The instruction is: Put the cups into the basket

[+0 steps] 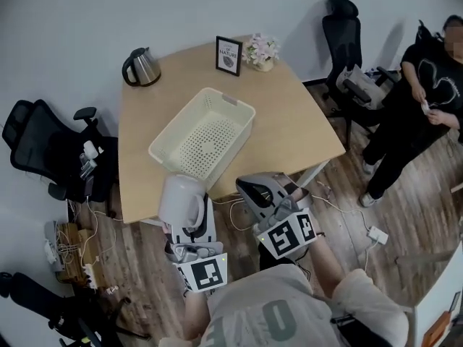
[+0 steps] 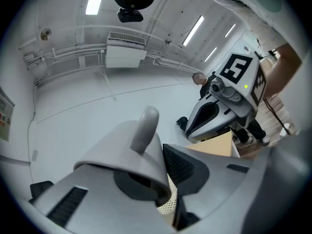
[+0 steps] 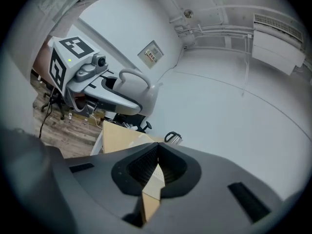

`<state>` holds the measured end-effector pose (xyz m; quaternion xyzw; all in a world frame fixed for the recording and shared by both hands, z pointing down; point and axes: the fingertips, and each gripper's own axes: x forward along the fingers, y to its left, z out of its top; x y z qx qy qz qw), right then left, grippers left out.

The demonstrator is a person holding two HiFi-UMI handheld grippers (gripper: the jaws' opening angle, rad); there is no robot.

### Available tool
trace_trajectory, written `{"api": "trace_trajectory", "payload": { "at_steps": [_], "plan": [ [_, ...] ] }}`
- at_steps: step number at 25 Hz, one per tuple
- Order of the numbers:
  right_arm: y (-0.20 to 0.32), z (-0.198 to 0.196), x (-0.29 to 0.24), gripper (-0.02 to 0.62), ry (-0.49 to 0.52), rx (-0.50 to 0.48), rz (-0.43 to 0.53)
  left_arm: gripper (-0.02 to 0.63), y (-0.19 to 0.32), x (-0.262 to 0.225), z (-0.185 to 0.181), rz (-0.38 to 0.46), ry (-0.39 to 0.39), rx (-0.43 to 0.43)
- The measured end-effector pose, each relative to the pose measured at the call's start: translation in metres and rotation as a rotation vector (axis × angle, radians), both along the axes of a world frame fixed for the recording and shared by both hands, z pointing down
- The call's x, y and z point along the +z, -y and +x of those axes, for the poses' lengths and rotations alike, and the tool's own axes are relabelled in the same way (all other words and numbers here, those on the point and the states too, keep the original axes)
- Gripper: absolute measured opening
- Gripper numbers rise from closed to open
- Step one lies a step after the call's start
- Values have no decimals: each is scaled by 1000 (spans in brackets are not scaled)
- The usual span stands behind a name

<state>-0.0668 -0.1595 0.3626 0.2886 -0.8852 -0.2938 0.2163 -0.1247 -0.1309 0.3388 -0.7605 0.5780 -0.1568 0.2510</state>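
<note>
**White cup gripped, handle up**

The left hand-held gripper (image 2: 163, 177) is clamped on a white cup (image 1: 181, 197). The cup lies along the hand-held gripper. Its open mouth faces back toward the hand-held gripper, and its bottom points away, toward the empty basket (image 1: 206, 139) just ahead on the counter (image 1: 289, 121).

Only the left gripper view shows the cup's dark mouth, with the handle sticking up above it.

The right hand-held gripper (image 3: 157, 165) is just beside the left one. Its jaws are together with nothing between them. Its view shows a kettle (image 3: 171, 137) far ahead and a wall sign (image 3: 150, 52) too small to read.

The head view shows a picture frame (image 1: 228, 55) well beyond the basket. It reads "NATURE".
</note>
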Motion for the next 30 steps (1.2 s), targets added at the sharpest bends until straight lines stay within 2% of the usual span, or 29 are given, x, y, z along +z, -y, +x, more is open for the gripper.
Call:
{"api": "trace_trajectory", "payload": {
  "at_steps": [7, 16, 21, 25, 30],
  "plan": [
    [80, -8, -8, -2, 4, -85, -13, 51, 82, -15, -5, 7, -16, -82],
    [161, 7, 0, -2, 26, -142, -57, 51, 160, -11, 2, -24, 7, -156],
    [187, 7, 8, -2, 26, -133, -86, 51, 183, 0, -1, -61, 0, -155],
    [201, 7, 9, -2, 21, -100, -91, 51, 206, -3, -18, -53, 14, -144],
    [211, 12, -10, -2, 124, -69, -127, 51, 227, -10, -34, -45, 18, -120]
  ]
}}
